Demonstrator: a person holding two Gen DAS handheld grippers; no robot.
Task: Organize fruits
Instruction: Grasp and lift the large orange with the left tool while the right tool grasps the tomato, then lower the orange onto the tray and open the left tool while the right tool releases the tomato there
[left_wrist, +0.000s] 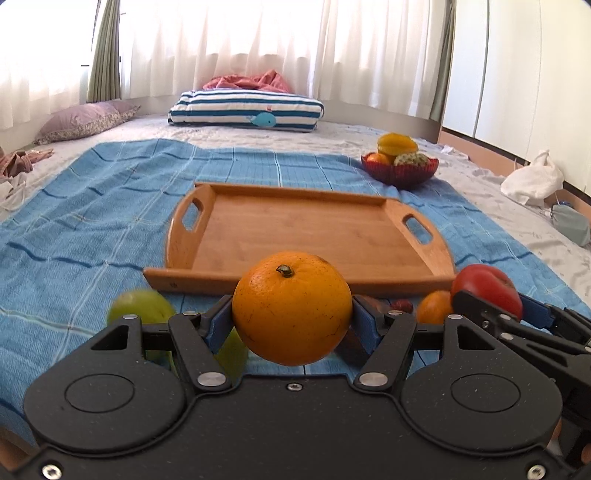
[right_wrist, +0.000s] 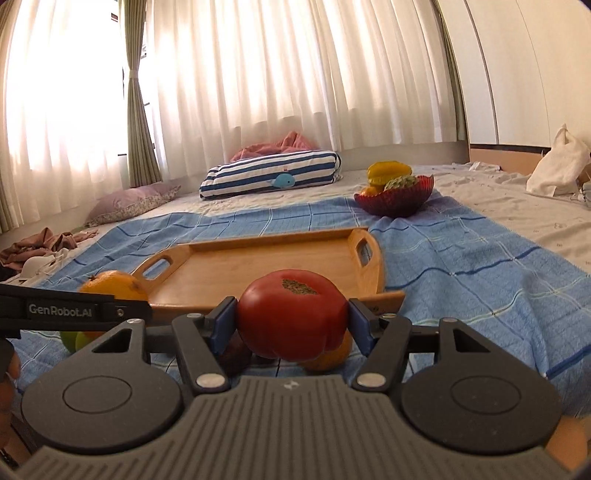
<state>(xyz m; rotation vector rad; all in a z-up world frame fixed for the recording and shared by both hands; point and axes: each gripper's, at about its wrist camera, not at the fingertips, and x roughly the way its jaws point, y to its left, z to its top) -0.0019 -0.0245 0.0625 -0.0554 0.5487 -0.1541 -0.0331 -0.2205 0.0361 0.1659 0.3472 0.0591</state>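
Green fruit (left_wrist: 142, 308) sits left of the wooden tray (left_wrist: 295, 236); left hand-held gripper (left_wrist: 291, 317) is clamped on an orange (left_wrist: 291, 306) at the tray's near edge, right hand-held gripper (right_wrist: 291, 321) squeezing a tomato (right_wrist: 291, 314) beside it. Red bowl (left_wrist: 400, 170) sits beyond the tray's right.

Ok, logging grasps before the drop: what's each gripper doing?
Left gripper: closed on the orange.
Right gripper: closed on the red tomato.

This is a home bedroom, shown by the wide mattress (left_wrist: 461, 192) with a blue checked blanket (left_wrist: 92, 229), a striped whale cushion (left_wrist: 243, 110), a floral pillow (left_wrist: 85, 120) and sheer window curtains (left_wrist: 258, 44).
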